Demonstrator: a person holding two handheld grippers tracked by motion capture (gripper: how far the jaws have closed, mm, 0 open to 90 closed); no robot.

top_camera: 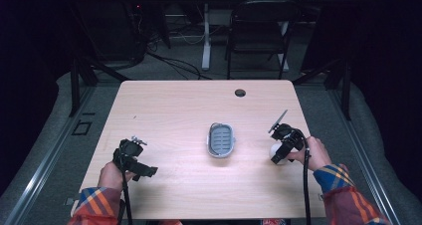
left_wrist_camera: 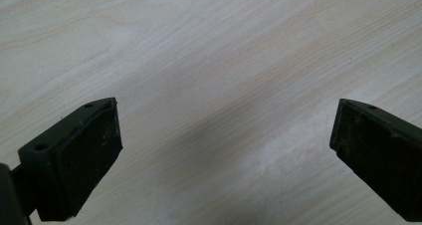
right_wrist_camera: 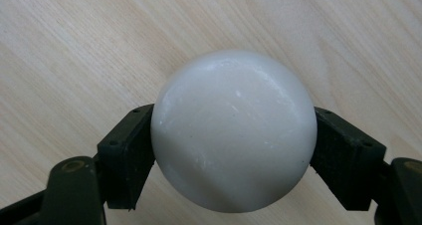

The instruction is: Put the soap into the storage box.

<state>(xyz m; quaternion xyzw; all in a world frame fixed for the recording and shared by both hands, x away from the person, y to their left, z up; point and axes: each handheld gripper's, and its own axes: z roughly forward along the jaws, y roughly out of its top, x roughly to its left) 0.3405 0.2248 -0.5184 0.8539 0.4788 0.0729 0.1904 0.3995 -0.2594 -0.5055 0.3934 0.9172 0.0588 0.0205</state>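
Two pads of right gripper point(right_wrist_camera: 234, 150) clamp white ball point(right_wrist_camera: 234, 130); smooth round surface may squirt out. Left gripper point(left_wrist_camera: 226, 150) open, idle.

The bench point(top_camera: 174, 110) has a pale wood-grain top, smooth and matt, with fine lines running along it. The ball point(right_wrist_camera: 234, 130) looks like hard white plastic, smooth and a little glossy, with some small scuffs on its skin. The right gripper point(right_wrist_camera: 234, 155) has black matt plastic jaws, and the left gripper point(left_wrist_camera: 226, 150) has dark pads with a dull, dusty and slightly rough face. The small tray point(top_camera: 220, 140) seems to be grey plastic with a ribbed floor. The person's sleeves point(top_camera: 97, 205) are soft checked cloth.
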